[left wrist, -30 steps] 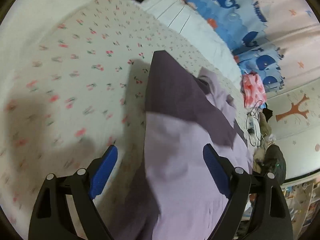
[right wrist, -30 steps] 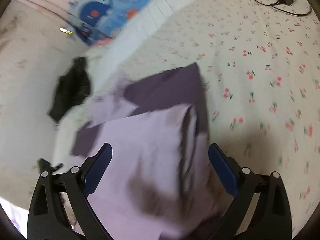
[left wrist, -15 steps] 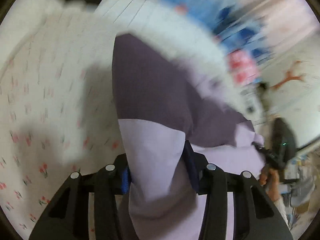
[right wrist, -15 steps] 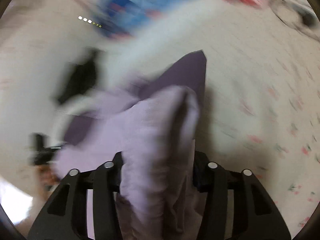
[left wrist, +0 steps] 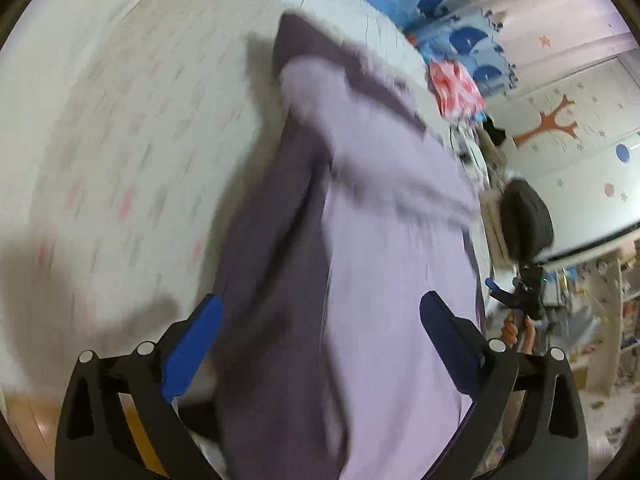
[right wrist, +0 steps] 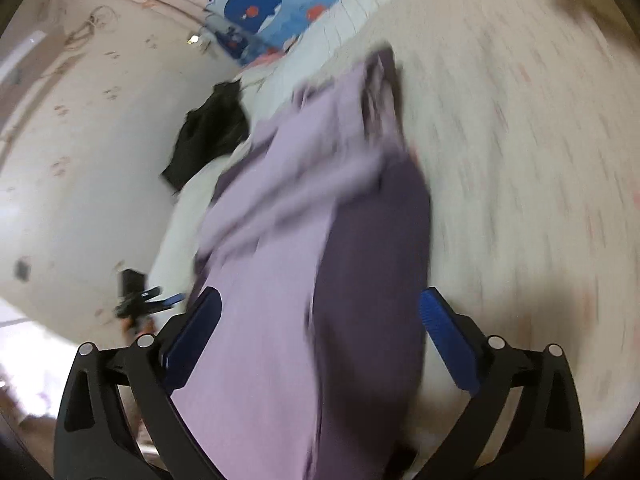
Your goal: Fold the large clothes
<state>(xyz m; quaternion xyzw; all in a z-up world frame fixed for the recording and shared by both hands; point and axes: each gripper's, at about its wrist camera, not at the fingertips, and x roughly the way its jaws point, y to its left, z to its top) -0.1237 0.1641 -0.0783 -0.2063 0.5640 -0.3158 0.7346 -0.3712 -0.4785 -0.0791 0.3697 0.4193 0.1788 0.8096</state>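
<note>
While both tools stand spread wide with nothing pinched, the two-tone lilac and dark purple cloth garment [left wrist: 384,264] lies folded lengthwise on the white bed sheet with small pink flower print [left wrist: 120,160], running from the near edge of the bed toward the blue whale-print pillow [left wrist: 452,32] at its head.

The left tool [left wrist: 318,336] has just been opening; its blue pads straddle the garment's near end without pressing it. To the right of the garment, the right tool [right wrist: 320,332] has likewise just been opening and hovers over that same end, darker cloth toward its right pad.

By my reading, one fold has just been laid and released. Next, each tool would need a fresh hold, probably on the near end, to carry it toward the pillow.

Half a second ago both tools were clamped on bunched cloth; a second ago the garment lay shorter and further from the tools.
</note>
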